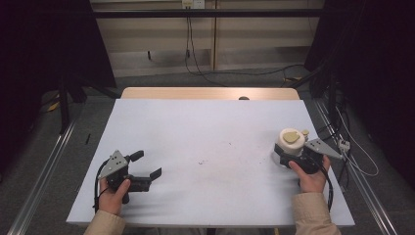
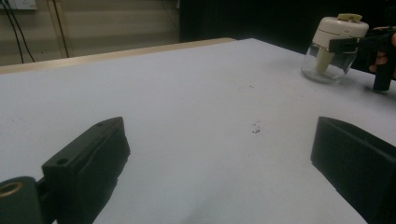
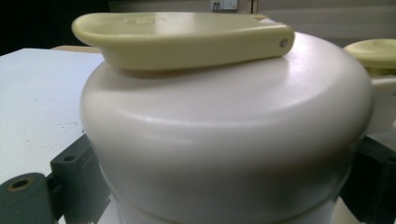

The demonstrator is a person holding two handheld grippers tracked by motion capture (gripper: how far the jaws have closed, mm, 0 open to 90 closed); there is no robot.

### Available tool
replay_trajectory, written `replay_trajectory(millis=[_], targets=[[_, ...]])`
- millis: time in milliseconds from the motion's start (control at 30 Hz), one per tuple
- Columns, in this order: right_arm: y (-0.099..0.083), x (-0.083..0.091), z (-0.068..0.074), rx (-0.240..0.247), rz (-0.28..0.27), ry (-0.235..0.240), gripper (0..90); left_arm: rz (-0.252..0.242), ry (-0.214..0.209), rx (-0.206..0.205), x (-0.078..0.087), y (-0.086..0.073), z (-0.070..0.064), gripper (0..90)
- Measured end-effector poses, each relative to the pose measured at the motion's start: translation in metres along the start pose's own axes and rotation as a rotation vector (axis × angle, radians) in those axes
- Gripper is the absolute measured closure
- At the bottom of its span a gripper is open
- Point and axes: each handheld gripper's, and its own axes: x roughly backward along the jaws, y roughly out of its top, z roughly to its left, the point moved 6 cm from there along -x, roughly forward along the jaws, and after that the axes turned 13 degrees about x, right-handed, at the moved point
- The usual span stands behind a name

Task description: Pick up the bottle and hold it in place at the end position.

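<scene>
A jar with a cream lid, a yellow-green flap on top and a clear glass body stands near the table's right edge. My right gripper is shut on its lid, one black jaw on each side. In the right gripper view the lid sits between the jaws, with the flap above it. At the table's front left my left gripper is held low and open, nothing between its jaws. The left gripper view looks across the bare table between the spread jaws of the left gripper to the jar.
The white tabletop has a few small dark specks near its middle and a wooden strip at the far edge. Cables lie on the floor to the right. Metal rails run along both sides.
</scene>
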Motion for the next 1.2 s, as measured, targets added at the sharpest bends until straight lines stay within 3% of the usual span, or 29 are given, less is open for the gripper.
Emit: replay_trajectory(millis=[333,567,867,1200], targets=[[0.002,0.001,0.001,0.018,-0.003,-0.009,6.7,-0.011,-0.003,0.005,0.000,0.001,0.000,3.6],[0.004,0.001,0.003,0.002,-0.009,0.005,6.9,-0.013,-0.004,-0.001,0.000,0.001,-0.001,3.5],[0.014,-0.001,0.015,-0.018,-0.040,0.047,7.0,-0.017,-0.002,0.003,0.000,0.001,-0.002,3.6],[0.021,-0.004,0.024,-0.004,-0.056,0.056,7.0,-0.017,-0.002,-0.008,0.002,0.002,-0.001,3.6]])
